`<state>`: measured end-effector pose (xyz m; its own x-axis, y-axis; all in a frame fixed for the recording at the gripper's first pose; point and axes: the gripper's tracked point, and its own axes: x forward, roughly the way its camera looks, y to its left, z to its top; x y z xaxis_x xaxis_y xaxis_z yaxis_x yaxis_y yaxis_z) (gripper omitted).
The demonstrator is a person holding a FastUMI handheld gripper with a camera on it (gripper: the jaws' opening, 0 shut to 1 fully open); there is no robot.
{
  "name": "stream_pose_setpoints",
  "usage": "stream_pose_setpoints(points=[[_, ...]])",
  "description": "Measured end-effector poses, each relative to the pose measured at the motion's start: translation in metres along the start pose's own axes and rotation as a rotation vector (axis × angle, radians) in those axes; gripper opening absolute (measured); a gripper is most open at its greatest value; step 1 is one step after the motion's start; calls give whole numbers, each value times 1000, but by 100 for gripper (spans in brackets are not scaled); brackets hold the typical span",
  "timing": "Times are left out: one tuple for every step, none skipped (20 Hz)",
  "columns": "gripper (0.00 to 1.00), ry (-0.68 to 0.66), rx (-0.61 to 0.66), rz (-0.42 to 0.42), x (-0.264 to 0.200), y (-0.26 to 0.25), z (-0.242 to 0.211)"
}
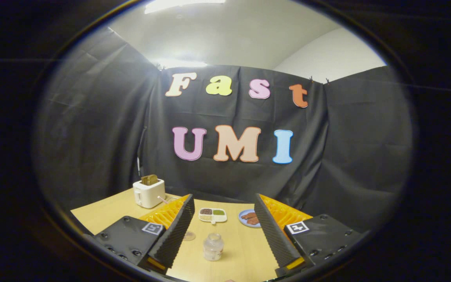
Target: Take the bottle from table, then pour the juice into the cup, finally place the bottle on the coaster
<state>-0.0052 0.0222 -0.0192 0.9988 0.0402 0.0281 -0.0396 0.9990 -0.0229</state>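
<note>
Bottle (213, 246) sits untouched on the surface (241, 250), between the wide-open tool (223, 225) fingers; next it needs lowering and closing.

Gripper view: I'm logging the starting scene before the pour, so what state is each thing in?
Gripper: jaws open, holding nothing.
Bottle: upright on the table, between the jaws, capped, untouched.
Coaster: flat on the table, bare, beside the left finger.
Toaster: upright, with toast sticking out of its slot.
Divided dish: filled compartments.
Blue plate: holds brown food.
</note>
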Motion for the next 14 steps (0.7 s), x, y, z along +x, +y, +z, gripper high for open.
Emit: stream_pose_setpoints(points=[[98,-2,-3,2,-1,0,-1],[98,-3,-8,5,-2,1,-4],[98,-1,-15,9,-3,3,-8],[98,9,-20,18,-4,6,-15],[98,16,-23,25,-5,9,-22],[98,21,-25,31,-5,11,-29],[98,25,-27,36,-7,13,-35],[98,28,-25,42,-6,16,-42],[98,32,-21,50,-6,18,-50],[98,37,-19,60,-6,21,-57],[98,41,-18,66,-5,23,-64],[98,43,-18,70,-4,25,-71],[98,48,-17,75,-2,27,-79],[98,53,-14,79,0,29,-86]])
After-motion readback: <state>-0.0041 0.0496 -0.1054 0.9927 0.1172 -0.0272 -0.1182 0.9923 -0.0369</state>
